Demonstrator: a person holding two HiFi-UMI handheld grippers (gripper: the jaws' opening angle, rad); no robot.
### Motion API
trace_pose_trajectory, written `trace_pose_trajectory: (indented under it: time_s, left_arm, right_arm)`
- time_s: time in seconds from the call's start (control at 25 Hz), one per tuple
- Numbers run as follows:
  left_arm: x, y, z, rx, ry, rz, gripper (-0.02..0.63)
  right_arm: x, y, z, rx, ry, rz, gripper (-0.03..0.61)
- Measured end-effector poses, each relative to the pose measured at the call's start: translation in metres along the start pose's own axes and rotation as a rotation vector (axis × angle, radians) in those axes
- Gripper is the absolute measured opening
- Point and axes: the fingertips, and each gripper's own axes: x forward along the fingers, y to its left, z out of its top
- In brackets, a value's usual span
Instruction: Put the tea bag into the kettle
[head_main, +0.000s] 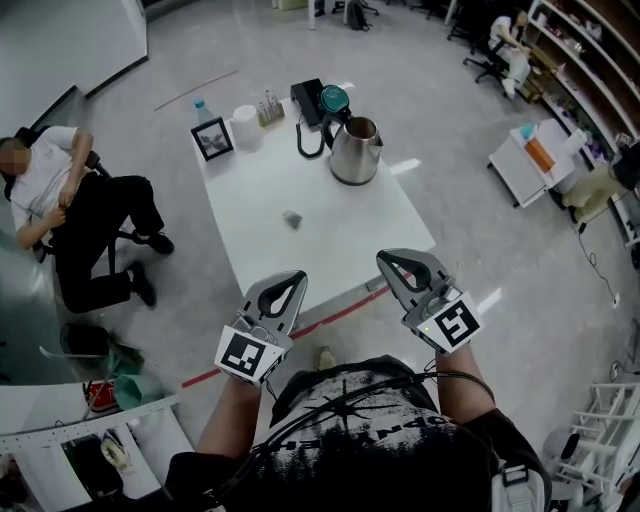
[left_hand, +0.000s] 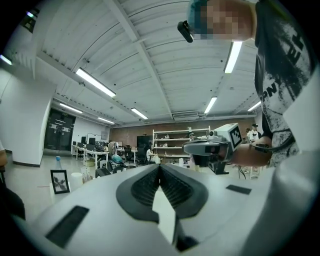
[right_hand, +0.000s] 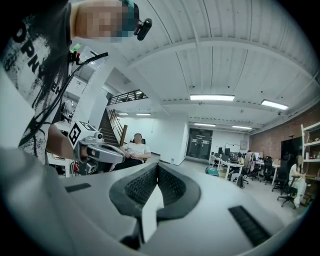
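Before table (head_main: 250, 200) near edge: I am holding left claw (head_main: 293, 280) and right claw (head_main: 388, 260) shut, both empty; tea bag (head_main: 292, 219) is lying mid-table, kettle (head_main: 356, 150) near far-right corner. Likely approach step; next: opening over bag.

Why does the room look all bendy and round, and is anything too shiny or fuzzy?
Left gripper view: the wide lens bows the ceiling and blackens the corners; the strip light glares white. Right gripper view: same bending; the right gripper up close looks soft. Head view: the floor curves toward the edges, the white table is bright, the kettle looks sharp.
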Motion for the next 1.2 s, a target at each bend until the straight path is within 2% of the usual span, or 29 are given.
trace_pose_trajectory:
  time_s: [0.36, 0.64, 1.0, 1.2]
  left_arm:
    - [0.008, 0.021, -0.002, -0.024, 0.003, 0.007, 0.011]
    - [0.033, 0.046, -0.011, -0.036, 0.027, 0.050, 0.011]
    - [0.077, 0.093, -0.014, -0.052, 0.088, 0.194, 0.011]
    - [0.093, 0.104, -0.011, -0.088, 0.069, 0.266, 0.011]
  right_arm:
    - [0.021, -0.007, 0.002, -0.006, 0.020, 0.018, 0.009]
    - [0.048, -0.038, -0.016, -0.001, 0.032, 0.059, 0.009]
    - [0.108, -0.090, -0.042, -0.021, 0.042, 0.224, 0.009]
    - [0.137, -0.105, -0.056, -0.016, 0.049, 0.329, 0.009]
